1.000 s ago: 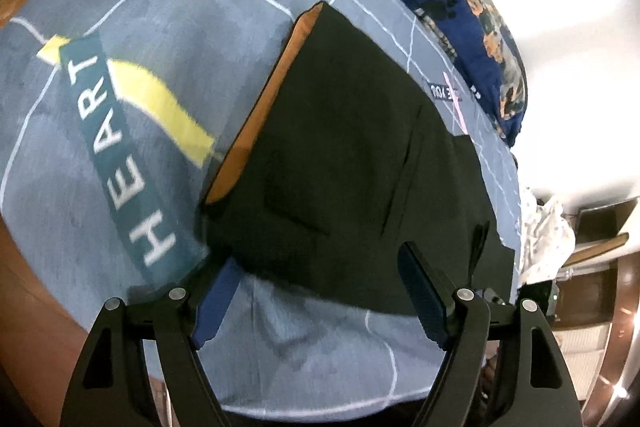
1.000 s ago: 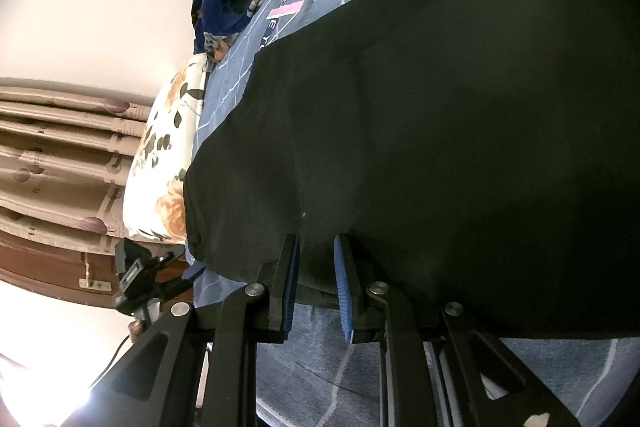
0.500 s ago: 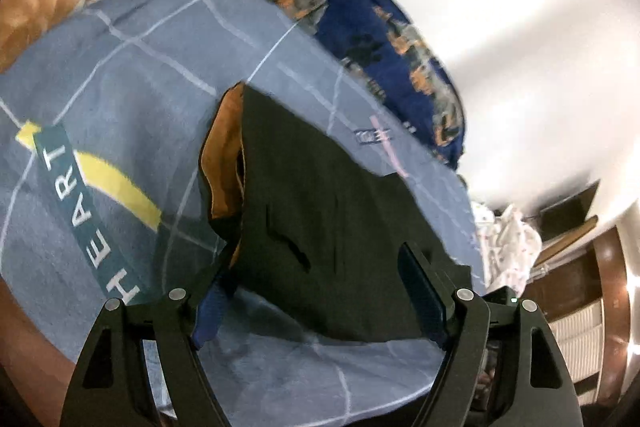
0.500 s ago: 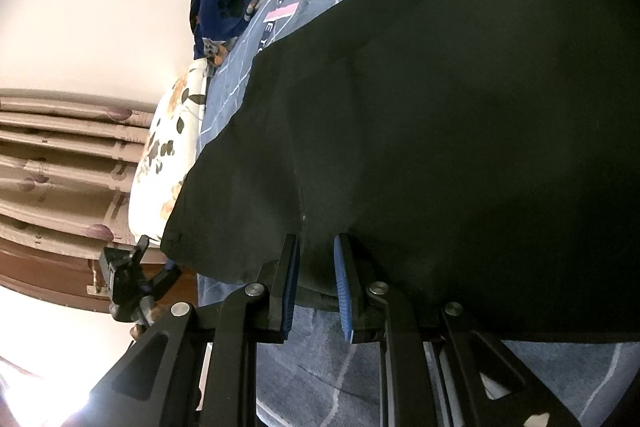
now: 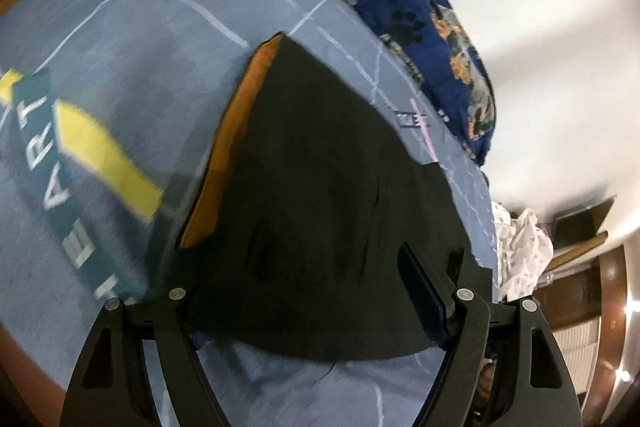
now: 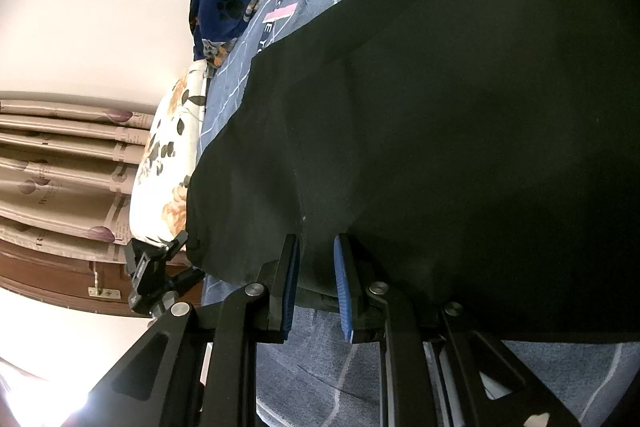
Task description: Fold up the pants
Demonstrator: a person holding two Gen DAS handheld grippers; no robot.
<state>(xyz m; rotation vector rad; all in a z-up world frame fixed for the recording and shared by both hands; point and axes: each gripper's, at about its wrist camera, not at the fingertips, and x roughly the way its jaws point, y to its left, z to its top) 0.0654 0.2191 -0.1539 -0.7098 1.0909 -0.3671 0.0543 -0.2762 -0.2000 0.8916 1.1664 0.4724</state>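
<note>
While the black pants (image 5: 320,187) lie on the blue bedsheet (image 5: 140,47) beside a paw-print blanket (image 5: 420,27), the right gripper (image 6: 316,279) pinches their edge; left gripper (image 5: 304,311) jaws spread

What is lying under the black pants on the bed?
An orange layer shows along the edge of the black pants, over the blue-grey bedsheet. Anything further beneath is covered.

One pair of pants (image 5: 320,211) — two claws (image 5: 304,291) (image 6: 316,279) — one floral pillow (image 6: 168,171)
</note>
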